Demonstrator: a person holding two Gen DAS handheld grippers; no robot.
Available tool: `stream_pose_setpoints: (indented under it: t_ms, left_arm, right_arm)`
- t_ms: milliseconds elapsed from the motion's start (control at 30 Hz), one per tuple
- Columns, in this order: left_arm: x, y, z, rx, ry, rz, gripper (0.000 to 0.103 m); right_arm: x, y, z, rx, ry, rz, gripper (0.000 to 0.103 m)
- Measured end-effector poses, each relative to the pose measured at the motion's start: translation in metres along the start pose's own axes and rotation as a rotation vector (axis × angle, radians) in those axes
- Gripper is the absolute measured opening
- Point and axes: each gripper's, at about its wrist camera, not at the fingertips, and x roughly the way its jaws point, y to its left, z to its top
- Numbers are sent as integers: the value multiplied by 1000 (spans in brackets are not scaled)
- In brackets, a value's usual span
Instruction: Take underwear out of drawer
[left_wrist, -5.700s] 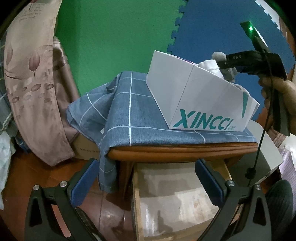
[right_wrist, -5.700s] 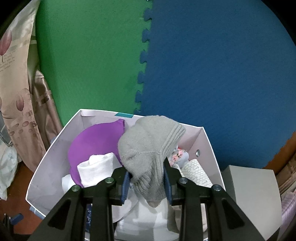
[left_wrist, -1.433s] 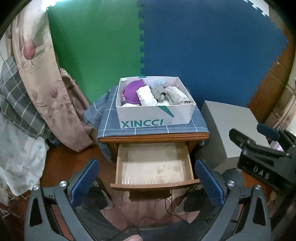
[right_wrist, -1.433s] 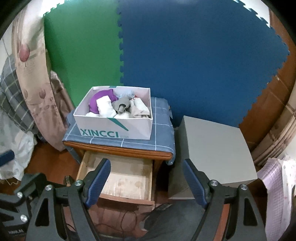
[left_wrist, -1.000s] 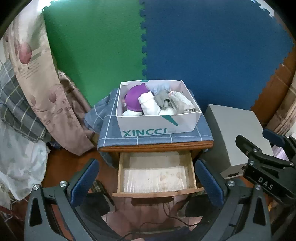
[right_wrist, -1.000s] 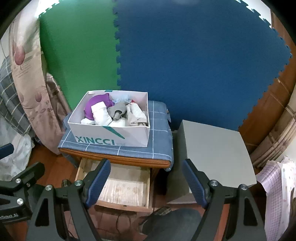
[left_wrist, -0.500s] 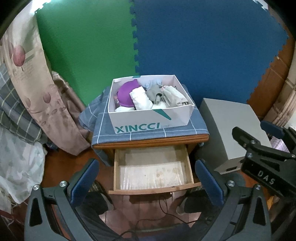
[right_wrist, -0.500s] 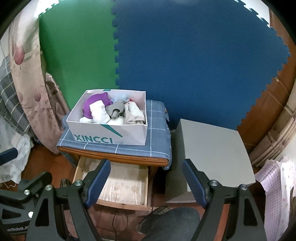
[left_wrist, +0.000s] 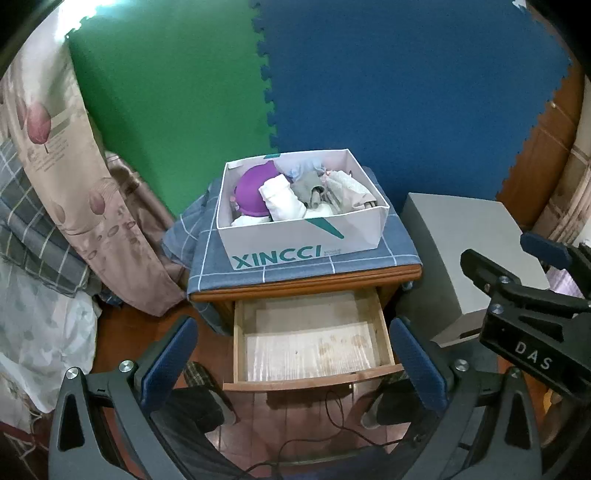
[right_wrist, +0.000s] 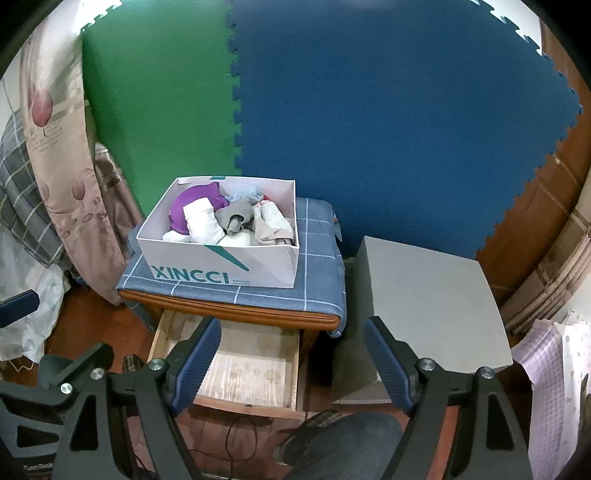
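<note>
Left wrist view shows the drawer (left_wrist: 310, 339) pulled out and bare; the underwear (left_wrist: 303, 195) lies heaped in the white box (left_wrist: 306, 242) on the nightstand (left_wrist: 306, 286). Left gripper (left_wrist: 293, 354) and right gripper (right_wrist: 293, 360) both hang released, empty, well back. Earlier the right one clasped a grey garment over the box; judged complete.

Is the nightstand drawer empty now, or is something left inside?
Empty: the open drawer shows only its bare, stained wooden bottom in both wrist views; the clothes sit in the white box on top.
</note>
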Motion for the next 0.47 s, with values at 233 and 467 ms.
stream_pose_setpoints:
  t_ms: [233,467]
  left_arm:
    - [1,2,-1,-2,-2,8,103]
    - [1,1,0,-2,-3,6,103]
  right_arm:
    - [-1,0,0,-3,0,-2,82]
    - [-1,1,-1,-9,6,3,82]
